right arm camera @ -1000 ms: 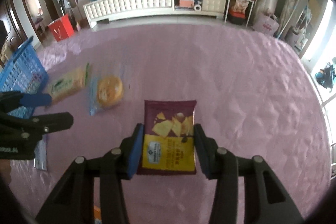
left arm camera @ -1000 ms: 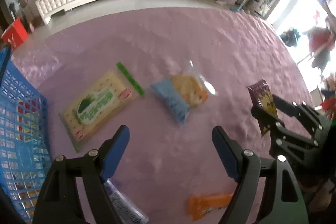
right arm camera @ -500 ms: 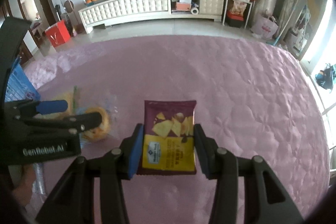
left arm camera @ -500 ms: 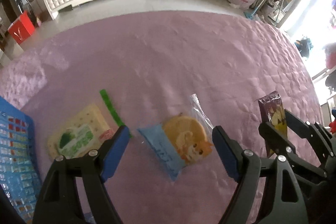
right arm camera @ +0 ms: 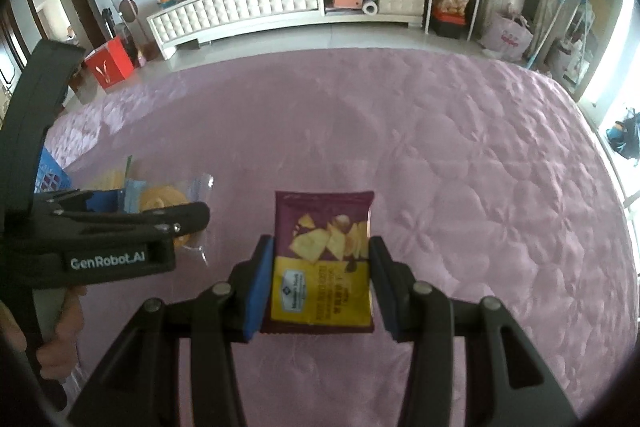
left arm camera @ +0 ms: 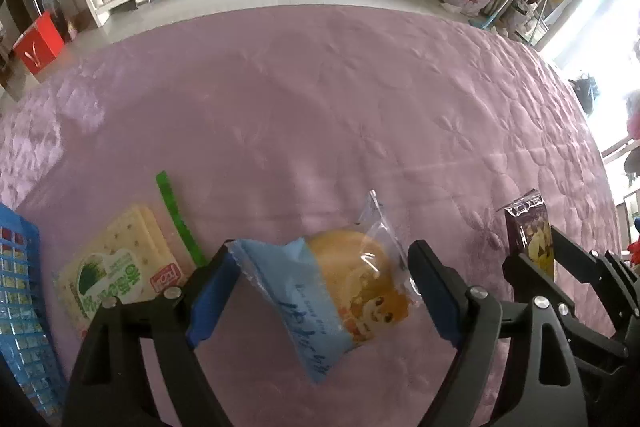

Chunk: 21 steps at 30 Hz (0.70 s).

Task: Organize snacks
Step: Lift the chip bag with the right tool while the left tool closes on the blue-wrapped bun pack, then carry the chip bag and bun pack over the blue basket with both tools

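Observation:
My right gripper (right arm camera: pixel 322 281) is shut on a purple and yellow chip bag (right arm camera: pixel 324 259) and holds it over the pink quilt; the bag also shows edge-on in the left wrist view (left arm camera: pixel 532 235). My left gripper (left arm camera: pixel 324 291) is open, its jaws on either side of a clear and blue packet with a round bun (left arm camera: pixel 340 287) lying on the quilt. The bun packet (right arm camera: pixel 168 199) shows partly behind the left gripper in the right wrist view. A cream and green cracker pack (left arm camera: pixel 116 275) lies just left of it.
A blue plastic basket (left arm camera: pixel 20 307) stands at the left edge of the quilt. A green strip (left arm camera: pixel 178 219) lies beside the cracker pack. A white cabinet (right arm camera: pixel 248 7) and a red box (right arm camera: pixel 110 65) stand on the floor beyond the quilt (left arm camera: pixel 320 107).
My left gripper has moved forward and now straddles the bun packet, still open. My right gripper has kept its hold on the chip bag and hardly moved.

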### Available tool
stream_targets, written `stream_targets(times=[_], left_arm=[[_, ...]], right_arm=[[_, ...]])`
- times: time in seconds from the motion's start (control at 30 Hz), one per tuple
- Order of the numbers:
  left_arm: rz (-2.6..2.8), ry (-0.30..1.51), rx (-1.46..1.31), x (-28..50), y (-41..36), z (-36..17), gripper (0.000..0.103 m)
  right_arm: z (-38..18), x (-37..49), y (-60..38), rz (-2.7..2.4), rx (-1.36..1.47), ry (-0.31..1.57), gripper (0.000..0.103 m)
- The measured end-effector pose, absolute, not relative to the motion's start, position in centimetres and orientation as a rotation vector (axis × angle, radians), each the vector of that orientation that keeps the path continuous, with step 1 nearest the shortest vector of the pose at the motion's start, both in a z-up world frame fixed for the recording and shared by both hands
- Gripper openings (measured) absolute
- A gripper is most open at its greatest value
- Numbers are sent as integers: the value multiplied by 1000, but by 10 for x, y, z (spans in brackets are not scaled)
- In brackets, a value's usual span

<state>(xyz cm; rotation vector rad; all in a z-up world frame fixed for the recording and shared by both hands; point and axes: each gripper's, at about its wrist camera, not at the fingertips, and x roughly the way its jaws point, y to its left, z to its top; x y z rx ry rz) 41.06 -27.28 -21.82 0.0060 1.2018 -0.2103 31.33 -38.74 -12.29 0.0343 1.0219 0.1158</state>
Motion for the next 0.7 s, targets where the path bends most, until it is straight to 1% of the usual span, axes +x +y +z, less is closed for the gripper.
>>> stream_targets(times=[0.03, 0.07, 0.2, 0.37, 0.5, 0.7], left_arm=[[-213, 1193, 30, 408, -274, -217, 79], [-228, 1189, 37, 405, -274, -216, 68], [-245, 1189, 90, 396, -277, -213, 54], [-274, 1173, 106, 383, -271, -208, 48], [-285, 1132, 126, 366, -263, -195, 47], [-306, 1035, 113, 328, -241, -150, 47]], right_arm=[[-123, 314, -388, 113, 31, 1024, 51], [-124, 314, -388, 109, 25, 1025, 51], [-127, 315, -386, 109, 22, 1036, 51], [-119, 310, -385, 125, 49, 1019, 51], [-111, 302, -381, 144, 68, 1007, 51], [-83, 285, -363, 149, 31, 971, 51]])
